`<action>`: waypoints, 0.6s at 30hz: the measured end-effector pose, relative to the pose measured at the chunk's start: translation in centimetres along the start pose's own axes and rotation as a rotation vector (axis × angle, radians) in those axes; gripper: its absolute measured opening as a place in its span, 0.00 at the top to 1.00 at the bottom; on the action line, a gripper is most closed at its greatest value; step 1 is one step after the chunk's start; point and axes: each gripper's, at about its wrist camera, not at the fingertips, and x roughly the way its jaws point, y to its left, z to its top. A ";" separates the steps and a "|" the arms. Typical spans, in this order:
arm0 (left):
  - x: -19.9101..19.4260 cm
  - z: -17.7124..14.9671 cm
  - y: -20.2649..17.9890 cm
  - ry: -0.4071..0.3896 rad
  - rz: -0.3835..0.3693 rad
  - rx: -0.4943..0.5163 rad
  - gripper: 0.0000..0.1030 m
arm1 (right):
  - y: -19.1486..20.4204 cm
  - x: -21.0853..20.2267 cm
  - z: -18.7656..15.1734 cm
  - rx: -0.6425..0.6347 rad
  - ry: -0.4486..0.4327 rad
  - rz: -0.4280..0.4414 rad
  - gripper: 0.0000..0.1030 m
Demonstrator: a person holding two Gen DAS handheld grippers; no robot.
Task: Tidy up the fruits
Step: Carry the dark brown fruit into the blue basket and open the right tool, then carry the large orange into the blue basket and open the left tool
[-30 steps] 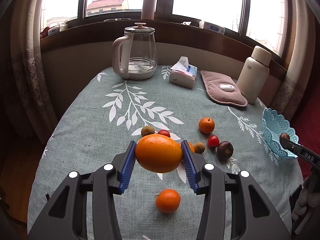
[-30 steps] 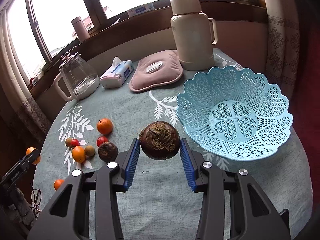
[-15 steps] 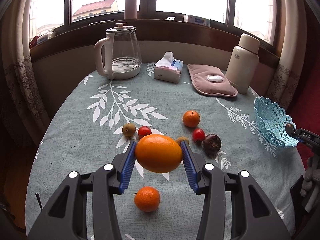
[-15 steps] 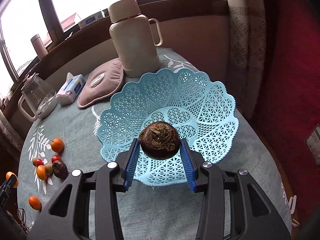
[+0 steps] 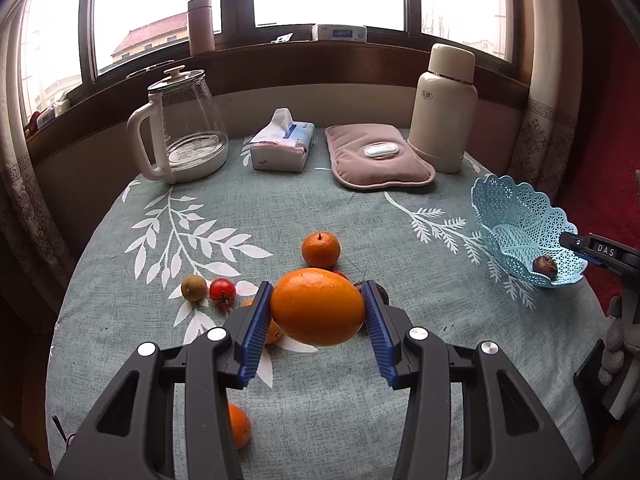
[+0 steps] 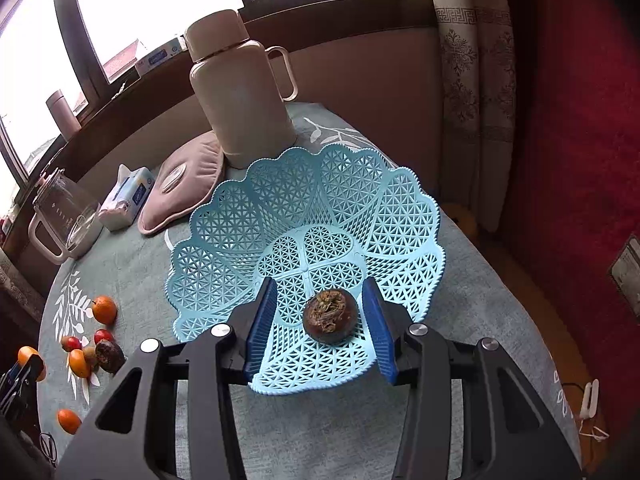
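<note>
While the right claw lets go, the left claw hangs on to the big orange

Right side's jaws have just been opening: the dark brown fruit now sits on the mesh floor of the blue basket, near its front rim, with a gap to each blue pad, so nothing is gripped there. Left one is clamped across the orange's widest part, held up off the bench over the loose pile of small fruit. That orange looks firm and fairly heavy, with smooth, maybe slick skin, so I'd say squeezing its middle is the right call. Basket looks light and flimsy, so a dropped orange could tip or shove it. The small tomato would bruise easily, go gentle
</note>
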 end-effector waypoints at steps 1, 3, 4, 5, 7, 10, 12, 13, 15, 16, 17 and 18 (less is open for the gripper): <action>0.2 0.2 -0.5 0.002 -0.005 0.009 0.55 | 0.0 -0.1 0.1 0.004 -0.006 0.005 0.55; 0.6 0.5 -1.4 0.008 -0.016 0.026 0.55 | -0.3 -0.5 0.2 0.019 -0.022 0.011 0.50; 0.9 0.7 -1.8 0.011 -0.023 0.035 0.55 | -0.5 -0.7 0.4 0.032 -0.034 0.011 0.46; 1.1 0.9 -2.4 0.014 -0.032 0.043 0.55 | -0.8 -0.9 0.5 0.044 -0.044 0.012 0.45; 1.5 1.4 -3.5 0.023 -0.061 0.058 0.55 | -1.3 -1.2 0.8 0.065 -0.060 0.014 0.45; 2.2 2.2 -5.6 0.031 -0.108 0.084 0.55 | -2.3 -1.8 1.3 0.098 -0.086 0.014 0.45; 2.6 2.7 -7.2 0.035 -0.145 0.101 0.55 | -3.0 -2.1 1.3 0.119 -0.102 0.008 0.45; 2.9 2.9 -8.1 0.038 -0.164 0.109 0.55 | -3.2 -2.2 1.4 0.127 -0.106 0.004 0.45; 3.4 3.3 -10.0 0.040 -0.199 0.129 0.55 | -3.6 -2.3 1.6 0.130 -0.110 0.000 0.45; 3.6 3.6 -10.9 0.041 -0.213 0.141 0.55 | -3.8 -2.5 1.7 0.132 -0.118 -0.005 0.45; 3.9 3.7 -11.8 0.041 -0.228 0.152 0.55 | -3.9 -2.7 1.8 0.134 -0.126 -0.011 0.45; 4.1 3.9 -12.7 0.042 -0.243 0.160 0.55 | -3.9 -2.9 2.0 0.133 -0.132 -0.013 0.45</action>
